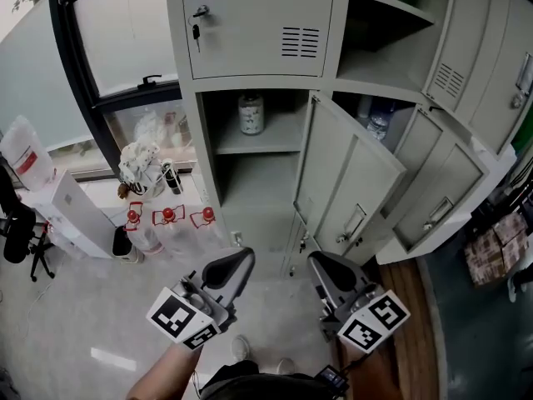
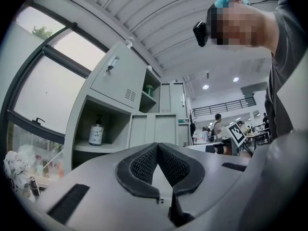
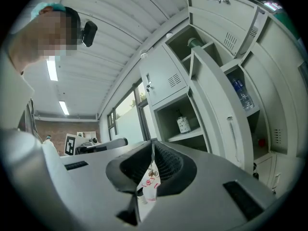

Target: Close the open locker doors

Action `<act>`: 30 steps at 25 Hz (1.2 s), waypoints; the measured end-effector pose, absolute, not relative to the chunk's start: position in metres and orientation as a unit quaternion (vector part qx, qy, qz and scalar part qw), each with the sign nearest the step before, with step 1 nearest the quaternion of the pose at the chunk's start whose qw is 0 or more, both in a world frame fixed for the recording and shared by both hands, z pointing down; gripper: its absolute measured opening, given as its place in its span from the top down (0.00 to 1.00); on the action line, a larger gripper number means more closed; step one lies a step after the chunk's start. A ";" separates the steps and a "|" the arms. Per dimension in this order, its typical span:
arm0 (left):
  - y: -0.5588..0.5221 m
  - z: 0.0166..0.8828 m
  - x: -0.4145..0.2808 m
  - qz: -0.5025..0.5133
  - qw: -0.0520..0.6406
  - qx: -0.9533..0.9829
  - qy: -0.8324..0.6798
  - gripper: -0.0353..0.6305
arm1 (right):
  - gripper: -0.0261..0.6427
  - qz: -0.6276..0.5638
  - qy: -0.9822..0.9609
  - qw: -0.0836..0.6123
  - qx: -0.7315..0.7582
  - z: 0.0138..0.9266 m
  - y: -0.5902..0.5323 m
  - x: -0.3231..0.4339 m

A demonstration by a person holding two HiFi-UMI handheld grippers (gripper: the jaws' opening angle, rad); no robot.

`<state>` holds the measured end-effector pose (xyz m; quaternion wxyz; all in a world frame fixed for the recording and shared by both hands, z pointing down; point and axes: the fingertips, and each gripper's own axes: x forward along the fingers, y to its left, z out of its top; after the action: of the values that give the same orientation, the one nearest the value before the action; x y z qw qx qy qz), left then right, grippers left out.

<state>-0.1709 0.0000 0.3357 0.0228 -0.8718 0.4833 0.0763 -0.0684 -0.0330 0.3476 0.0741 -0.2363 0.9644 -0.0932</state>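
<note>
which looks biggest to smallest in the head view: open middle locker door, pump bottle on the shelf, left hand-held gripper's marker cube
1. open middle locker door
2. left marker cube, enlarged by nearness to the camera
3. pump bottle

No legible text, brand or number. Square black-and-white patterns only on left marker cube [image 1: 181, 322] at 7 o'clock and right marker cube [image 1: 375, 320] at 5 o'clock. Pump bottle [image 1: 251, 113] label at 12 o'clock unreadable.

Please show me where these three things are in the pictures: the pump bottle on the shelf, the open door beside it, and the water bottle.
pump bottle [image 1: 251, 113], head view, on its patterned body.
open door [image 1: 346, 173], head view, on the middle of its flat panel.
water bottle [image 1: 379, 125], head view, on its clear body.
</note>
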 end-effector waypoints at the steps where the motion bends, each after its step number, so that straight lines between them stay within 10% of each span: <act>1: -0.003 0.336 -0.178 0.079 0.021 -0.873 0.480 0.93 | 0.94 -0.093 0.963 0.074 -0.241 0.347 -0.036 -0.074; 30: -0.066 0.346 -0.204 0.089 -0.011 -0.915 0.392 0.93 | 0.93 -0.085 0.902 0.085 -0.414 0.351 -0.083 -0.041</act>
<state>-0.2038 -0.0655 0.3459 -0.0110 -0.9154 0.3923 0.0891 -0.0412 -0.0834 0.3513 0.0845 -0.4141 0.9024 -0.0846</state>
